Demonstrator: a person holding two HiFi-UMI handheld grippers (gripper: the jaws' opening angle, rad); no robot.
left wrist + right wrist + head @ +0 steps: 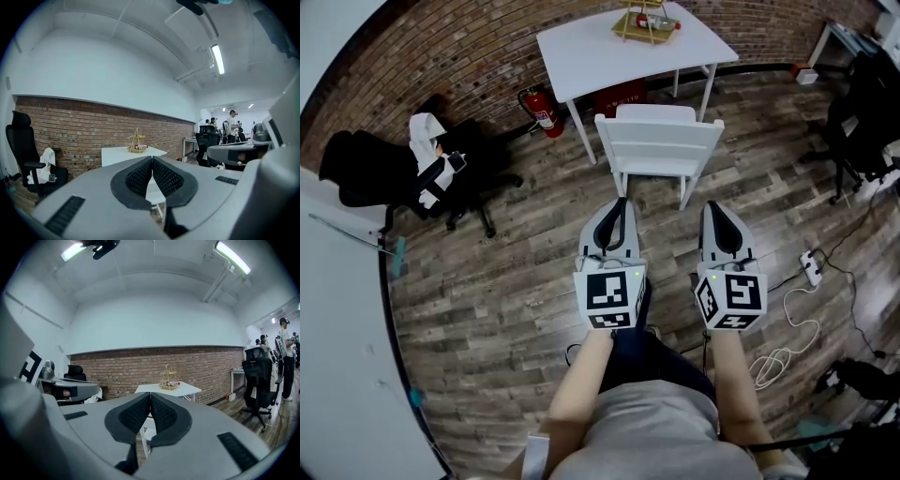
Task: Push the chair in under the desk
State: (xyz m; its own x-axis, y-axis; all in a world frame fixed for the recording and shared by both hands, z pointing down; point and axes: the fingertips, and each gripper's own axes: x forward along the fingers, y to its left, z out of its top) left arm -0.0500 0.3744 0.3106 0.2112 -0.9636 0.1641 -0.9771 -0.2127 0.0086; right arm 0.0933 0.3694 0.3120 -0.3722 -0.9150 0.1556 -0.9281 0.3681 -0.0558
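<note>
The white wooden slat-back chair [659, 150] stands pulled out just in front of the white rectangular tabletop [581, 47], with the left hand-held gripper [622, 206] and right hand-held gripper [713, 210] both pressed together, empty, short of its back, so an uneven shove would likely skew it into a white table leg [579, 131]

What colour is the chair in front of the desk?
The chair is white; the head view shows it best.

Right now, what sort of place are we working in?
Probably an office or shared workspace: a white desk and white chair by a brick wall, a black office chair, and a fire extinguisher.
</note>
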